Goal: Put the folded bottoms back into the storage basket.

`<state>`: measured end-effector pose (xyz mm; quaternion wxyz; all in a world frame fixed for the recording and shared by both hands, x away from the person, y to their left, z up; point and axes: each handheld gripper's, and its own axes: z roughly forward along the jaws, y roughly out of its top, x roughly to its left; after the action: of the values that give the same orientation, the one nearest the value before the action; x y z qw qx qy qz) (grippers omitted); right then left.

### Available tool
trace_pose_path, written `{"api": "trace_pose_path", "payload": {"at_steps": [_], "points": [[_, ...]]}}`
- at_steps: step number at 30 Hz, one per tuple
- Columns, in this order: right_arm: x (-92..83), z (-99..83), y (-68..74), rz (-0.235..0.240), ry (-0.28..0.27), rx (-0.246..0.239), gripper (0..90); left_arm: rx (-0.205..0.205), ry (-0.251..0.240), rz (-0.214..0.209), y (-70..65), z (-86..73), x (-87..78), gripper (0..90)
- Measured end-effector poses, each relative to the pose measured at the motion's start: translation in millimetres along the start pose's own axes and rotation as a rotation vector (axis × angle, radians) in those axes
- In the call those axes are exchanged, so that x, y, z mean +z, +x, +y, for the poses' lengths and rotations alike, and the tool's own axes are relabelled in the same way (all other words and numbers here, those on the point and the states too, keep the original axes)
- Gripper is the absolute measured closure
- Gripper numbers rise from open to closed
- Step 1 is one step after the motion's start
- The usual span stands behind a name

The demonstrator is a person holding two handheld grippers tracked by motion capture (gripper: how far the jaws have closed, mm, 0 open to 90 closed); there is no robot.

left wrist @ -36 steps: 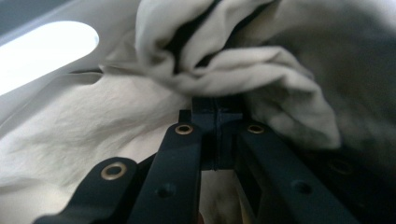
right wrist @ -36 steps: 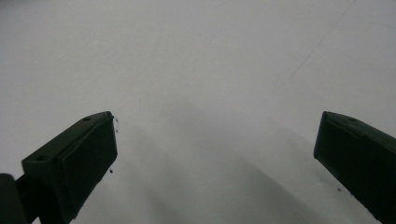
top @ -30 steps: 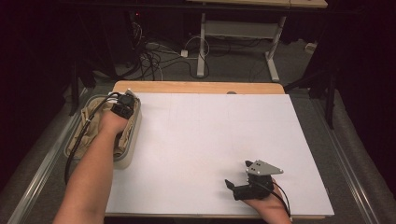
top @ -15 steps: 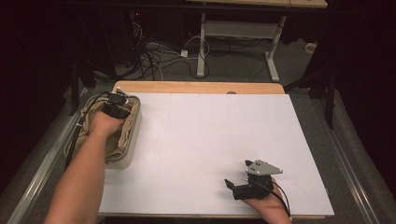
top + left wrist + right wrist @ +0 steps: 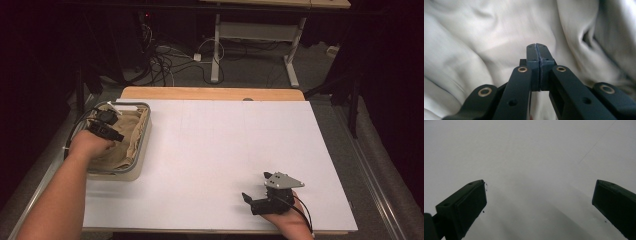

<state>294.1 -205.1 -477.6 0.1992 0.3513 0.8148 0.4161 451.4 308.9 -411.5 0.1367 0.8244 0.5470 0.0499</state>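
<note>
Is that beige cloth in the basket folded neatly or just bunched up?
Bunched up. The beige cloth lies in loose, uneven wrinkles inside the wire-rimmed basket, with no flat folded edges.

White-topped table (image 5: 220,150), cloth-lined basket (image 5: 142,145)

We see beige cloth (image 5: 125,142) in a grey-rimmed basket (image 5: 144,137), white tabletop (image 5: 225,150) w/ wood edge, black fingers (image 5: 539,62).
</note>
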Motion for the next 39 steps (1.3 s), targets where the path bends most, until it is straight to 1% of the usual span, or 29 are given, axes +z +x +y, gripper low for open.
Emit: {"api": "trace_pose_path", "payload": {"at_steps": [1, 2, 4, 6, 9, 11, 14, 16, 18, 21, 23, 25, 26, 28, 29, 30, 31, 32, 33, 35, 36, 39], "points": [[0.0, 0.0, 0.0, 0.001, 0.0, -0.001, 0.4, 0.006, 0.018, -0.013, -1.5, -1.5, 2.7, 87.2], [0.0, 0.0, 0.0, 0.002, 0.0, -0.003, 0.4, 0.015, 0.047, -0.018, -3.3, -2.5, 6.4, 87.2], [0.5, 0.1, 0.6, 0.003, 0.001, -0.005, 0.4, 0.024, 0.1, -0.013, -6.2, -3.9, 15.0, 87.2], [0.8, 0.3, 1.3, 0.004, 0.002, -0.01, 0.4, 0.026, 0.183, -0.002, -8.9, -4.2, 26.2, 87.2], [1.2, 0.5, 3.0, 0.007, 0.005, -0.016, 0.4, 0.037, 0.194, 0.03, -13.6, -2.1, 26.1, 87.2], [1.2, 0.8, 3.3, 0.009, 0.004, -0.017, 0.4, 0.028, 0.194, 0.022, -14.2, -1.8, 24.2, 86.2], [0.4, 1.0, 2.3, 0.01, -0.001, -0.015, 0.4, 0.017, 0.202, -0.005, -14.0, -3.3, 19.5, 79.5], [0.0, 0.6, 1.0, 0.008, -0.001, -0.014, 0.4, 0.015, 0.224, -0.018, -14.6, -4.3, 16.1, 72.9], [-0.6, 0.3, 0.5, 0.008, -0.001, -0.01, 0.4, 0.017, 0.243, -0.014, -15.9, -5.6, 12.1, 65.8], [-1.4, 0.4, 1.1, 0.008, -0.005, -0.015, 0.4, 0.005, 0.254, -0.016, -16.0, -7.4, 4.5, 53.4], [-1.8, 0.9, 1.9, 0.01, -0.005, -0.021, 0.4, 0.007, 0.266, -0.007, -17.0, -8.5, 0.1, 44.9], [-2.0, 1.1, 3.0, 0.011, -0.005, -0.022, 0.4, 0.002, 0.269, -0.008, -17.3, -8.6, -5.2, 39.9], [-1.9, 1.2, 3.4, 0.011, -0.006, -0.023, 0.4, 0.008, 0.289, -0.012, -17.6, -7.4, -7.5, 36.7], [-1.9, 1.3, 3.5, 0.012, -0.006, -0.025, 0.4, 0.019, 0.311, -0.016, -19.2, -6.8, -12.7, 30.8], [-1.9, 1.3, 3.4, 0.011, -0.006, -0.023, 0.4, 0.02, 0.314, -0.009, -19.8, -6.7, -14.9, 27.3], [-2.1, 1.3, 3.3, 0.01, -0.006, -0.022, 0.4, 0.008, 0.315, -0.007, -19.6, -6.7, -18.2, 24.5], [-2.4, 1.3, 3.1, 0.008, -0.007, -0.021, 0.4, 0.005, 0.312, -0.003, -19.6, -6.8, -20.1, 19.8], [-2.7, 1.3, 3.0, 0.007, -0.009, -0.022, 0.4, 0.003, 0.31, 0.006, -20.0, -7.0, -23.2, 18.1], [-3.1, 1.3, 2.8, 0.006, -0.01, -0.019, 0.4, -0.003, 0.31, 0.011, -20.2, -7.2, -25.8, 14.5], [-3.7, 1.2, 2.7, 0.005, -0.012, -0.017, 0.4, -0.011, 0.312, 0.02, -21.1, -7.2, -32.2, 12.5], [-3.9, 1.2, 2.6, 0.005, -0.011, -0.017, 0.4, -0.016, 0.316, 0.027, -21.7, -7.1, -35.5, 8.4], [-3.8, 1.0, 2.8, 0.004, -0.011, -0.015, 0.4, -0.025, 0.317, 0.033, -23.4, -6.1, -46.9, 1.3]]}}
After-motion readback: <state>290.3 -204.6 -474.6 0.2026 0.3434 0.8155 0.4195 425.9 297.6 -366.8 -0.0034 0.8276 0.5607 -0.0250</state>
